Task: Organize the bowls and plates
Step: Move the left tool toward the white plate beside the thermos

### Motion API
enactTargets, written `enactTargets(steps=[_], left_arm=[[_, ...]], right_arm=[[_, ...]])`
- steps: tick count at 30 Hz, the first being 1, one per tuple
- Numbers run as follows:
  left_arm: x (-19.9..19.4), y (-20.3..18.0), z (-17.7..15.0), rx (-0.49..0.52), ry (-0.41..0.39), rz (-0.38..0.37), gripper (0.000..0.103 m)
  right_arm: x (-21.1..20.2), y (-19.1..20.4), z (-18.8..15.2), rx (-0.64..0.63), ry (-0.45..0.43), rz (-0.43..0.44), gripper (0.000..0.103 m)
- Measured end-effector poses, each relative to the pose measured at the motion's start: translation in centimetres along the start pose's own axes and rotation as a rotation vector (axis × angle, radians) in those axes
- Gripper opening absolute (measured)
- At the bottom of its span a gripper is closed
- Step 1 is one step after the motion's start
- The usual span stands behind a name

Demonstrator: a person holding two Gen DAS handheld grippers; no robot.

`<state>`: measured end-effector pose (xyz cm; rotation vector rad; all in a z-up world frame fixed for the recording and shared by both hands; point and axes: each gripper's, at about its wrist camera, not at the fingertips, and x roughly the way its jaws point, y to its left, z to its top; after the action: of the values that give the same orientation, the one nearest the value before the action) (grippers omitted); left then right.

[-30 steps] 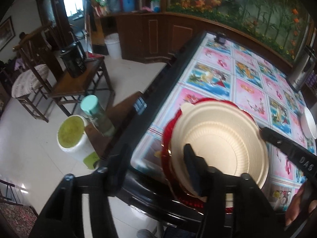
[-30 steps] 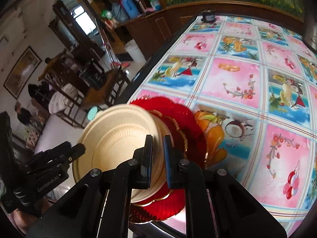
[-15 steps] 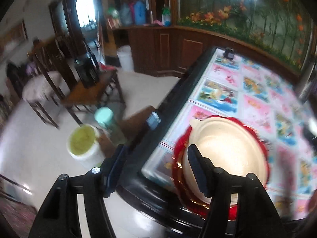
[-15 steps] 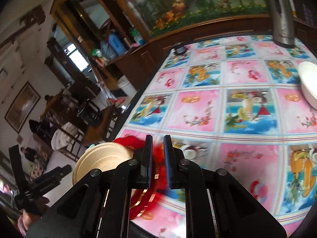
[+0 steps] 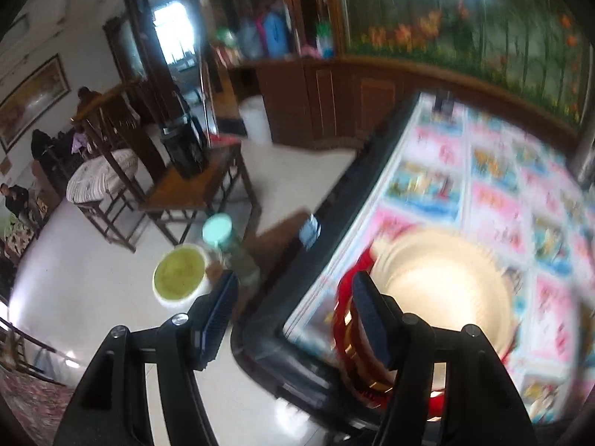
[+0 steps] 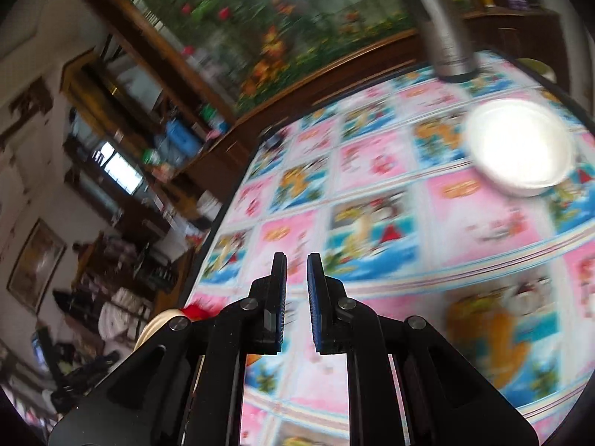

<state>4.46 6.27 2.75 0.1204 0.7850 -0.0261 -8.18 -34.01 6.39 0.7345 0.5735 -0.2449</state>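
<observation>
1. Stack at the near corner of the surface point(image 5: 491, 200): cream bowl point(image 5: 446, 290) sits inside a red plate point(image 5: 347, 319) with a gold band; both blurred in the left wrist view.
2. Left tool point(image 5: 293, 312): jaws spread wide, gripping nothing. Its right finger lies over the red plate's rim; its left finger hangs out past the edge of the surface, above the floor.
3. Right tool point(image 6: 296, 297): jaws close together with a narrow gap between the pads, nothing held. It hovers over the patterned cloth, away from the stack.
4. Right wrist view shows only a sliver of the cream bowl and red plate at lower left, beside the tool's body.
5. White plate point(image 6: 520, 148) rests on the far right of the surface, well apart from the stack; heavily blurred and glaring.
6. Steel flask point(image 6: 446, 29) stands upright just beyond the white plate, near the far edge.
7. Off the surface, on the floor side: a bottle with a teal cap point(image 5: 219, 232) and, just beside it, a white tub with green contents point(image 5: 180, 273).
</observation>
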Motion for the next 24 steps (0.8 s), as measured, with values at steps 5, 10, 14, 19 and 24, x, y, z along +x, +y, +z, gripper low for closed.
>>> enactTargets(steps=[5, 10, 14, 19, 24], left_arm=[[-4.2, -4.5, 1.0, -0.002, -0.099, -0.195, 0.067], [-4.4, -13.6, 0.3, 0.145, -0.016, -0.414, 0.072], [-1.9, -22.2, 0.4, 0.22, 0.175, -0.554, 0.072], [1.4, -31.2, 1.8, 0.236, 0.323, -0.594, 0.072], [3.6, -39.3, 2.8, 0.263, 0.398, -0.584, 0.072]], right_arm=[[-4.6, -7.7, 2.6, 0.12, -0.1, -0.11, 0.011], [-8.1, -14.7, 4.0, 0.225, -0.137, -0.199, 0.012], [-8.6, -18.0, 5.6, 0.268, -0.12, -0.216, 0.016], [-7.9, -20.4, 8.5, 0.291, -0.11, -0.193, 0.016], [-5.4, -22.4, 10.7, 0.312, -0.09, -0.193, 0.021]])
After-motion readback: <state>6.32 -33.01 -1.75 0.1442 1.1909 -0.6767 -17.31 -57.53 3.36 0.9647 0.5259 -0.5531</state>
